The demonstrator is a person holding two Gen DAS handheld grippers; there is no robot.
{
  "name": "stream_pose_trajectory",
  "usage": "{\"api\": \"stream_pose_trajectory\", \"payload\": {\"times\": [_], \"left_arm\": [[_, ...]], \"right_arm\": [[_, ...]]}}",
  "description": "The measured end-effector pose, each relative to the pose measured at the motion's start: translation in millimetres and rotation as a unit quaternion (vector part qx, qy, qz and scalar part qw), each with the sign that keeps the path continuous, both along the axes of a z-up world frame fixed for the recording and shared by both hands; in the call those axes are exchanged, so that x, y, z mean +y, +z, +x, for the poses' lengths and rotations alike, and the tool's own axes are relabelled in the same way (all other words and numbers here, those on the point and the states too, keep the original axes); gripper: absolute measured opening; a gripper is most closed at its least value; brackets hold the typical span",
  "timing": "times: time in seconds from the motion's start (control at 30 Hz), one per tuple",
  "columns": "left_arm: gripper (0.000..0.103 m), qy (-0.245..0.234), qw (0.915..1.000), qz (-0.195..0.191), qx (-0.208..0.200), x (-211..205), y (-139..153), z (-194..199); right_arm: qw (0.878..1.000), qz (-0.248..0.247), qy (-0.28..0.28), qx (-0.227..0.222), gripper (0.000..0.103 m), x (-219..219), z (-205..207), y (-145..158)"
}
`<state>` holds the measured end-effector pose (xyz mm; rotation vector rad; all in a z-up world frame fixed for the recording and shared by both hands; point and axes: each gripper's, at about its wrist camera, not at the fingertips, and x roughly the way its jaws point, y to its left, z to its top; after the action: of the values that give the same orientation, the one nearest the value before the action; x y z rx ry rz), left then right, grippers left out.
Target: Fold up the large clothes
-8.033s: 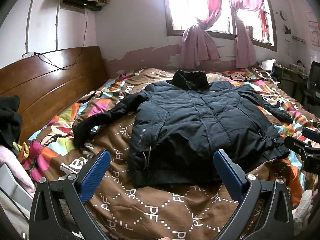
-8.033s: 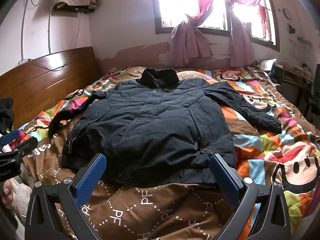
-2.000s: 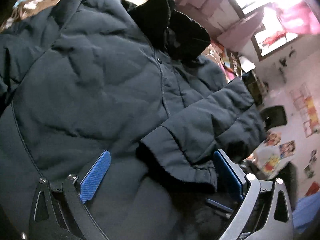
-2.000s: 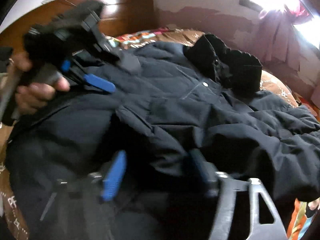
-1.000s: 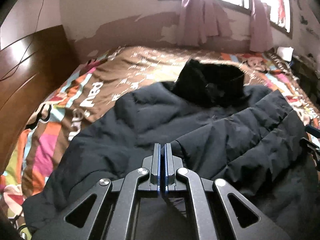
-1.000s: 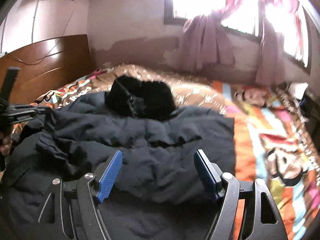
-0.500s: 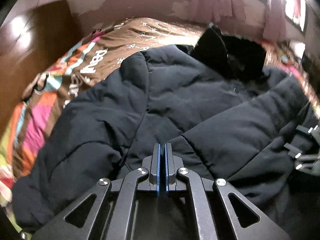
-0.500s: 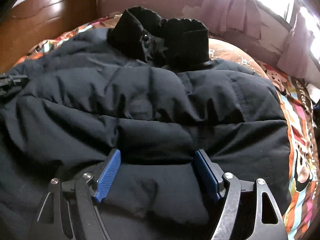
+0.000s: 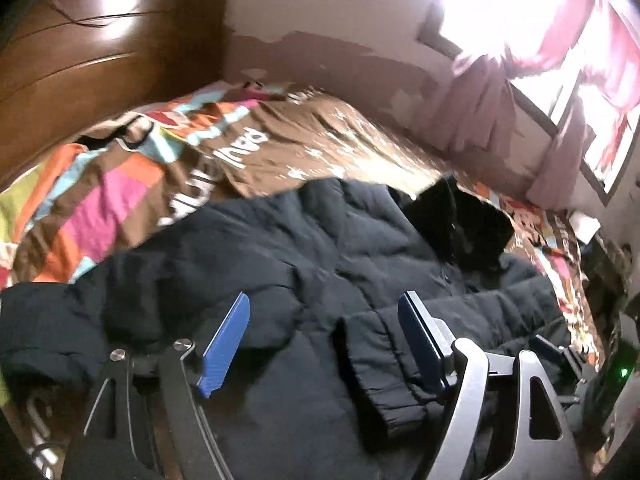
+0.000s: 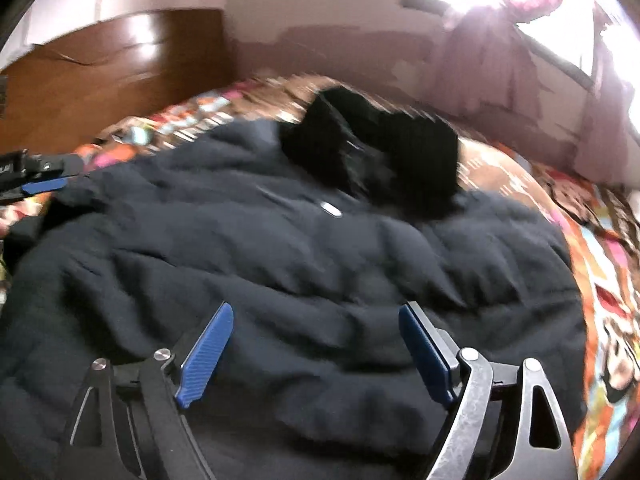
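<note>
Left wrist view shows one dark navy padded jacket [image 9: 304, 264] spread on the bed, over a patchwork bedspread [image 9: 100, 184] of orange, pink, brown and blue blocks with white lettering. The jacket's shell is puffy and creased in soft quilted ridges; its black collar [image 9: 460, 224] looks fuzzy and stands in a bunched lump at the far end. One sleeve lies folded across the body, its ribbed cuff [image 9: 376, 376] ending between the fingers of the left claw [image 9: 324, 344], which stands apart with nothing gripped. Each claw has two flat blue ridged pads on a dark metal frame. Right wrist view has the right claw [image 10: 316, 352] likewise spread wide above the rumpled jacket [image 10: 280, 264], empty. A glossy wooden headboard [image 9: 80, 52] curves behind, and pink curtains [image 9: 500, 92] hang knotted at the bright window.
</note>
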<state>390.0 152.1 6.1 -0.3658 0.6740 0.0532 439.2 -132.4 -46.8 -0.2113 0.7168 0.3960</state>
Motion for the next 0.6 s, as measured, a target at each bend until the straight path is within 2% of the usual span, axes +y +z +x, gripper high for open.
{"api": "stream_pose_trajectory", "payload": {"times": [0.1, 0.2, 0.3, 0.37, 0.5, 0.6], "left_arm": [[0.073, 0.037, 0.9993, -0.002, -0.004, 24.4, 11.0, -19.0], [0.077, 0.088, 0.9961, 0.005, 0.003, 53.1, 16.4, -44.4], [0.077, 0.145, 0.9892, 0.015, 0.020, 82.2, 12.5, -72.4], [0.077, 0.183, 0.9823, 0.006, 0.040, 104.7, 3.8, -92.3], [0.077, 0.234, 0.9676, -0.072, 0.063, 149.8, -18.8, -130.8], [0.077, 0.268, 0.9515, -0.138, 0.061, 176.6, -39.5, -161.9]], "right_arm": [[0.998, 0.036, 0.043, -0.008, 0.087, 23.0, -9.9, 9.7], [0.996, 0.047, 0.071, -0.011, 0.087, 46.6, -13.0, 12.9], [0.995, 0.051, 0.081, -0.006, 0.087, 65.2, -8.6, 13.8], [0.995, 0.058, 0.080, -0.003, 0.087, 73.5, -3.2, 14.0], [0.995, 0.066, 0.072, 0.006, 0.088, 89.2, 8.3, 12.3], [0.995, 0.064, 0.071, 0.009, 0.088, 105.5, 17.8, 8.7]]}}
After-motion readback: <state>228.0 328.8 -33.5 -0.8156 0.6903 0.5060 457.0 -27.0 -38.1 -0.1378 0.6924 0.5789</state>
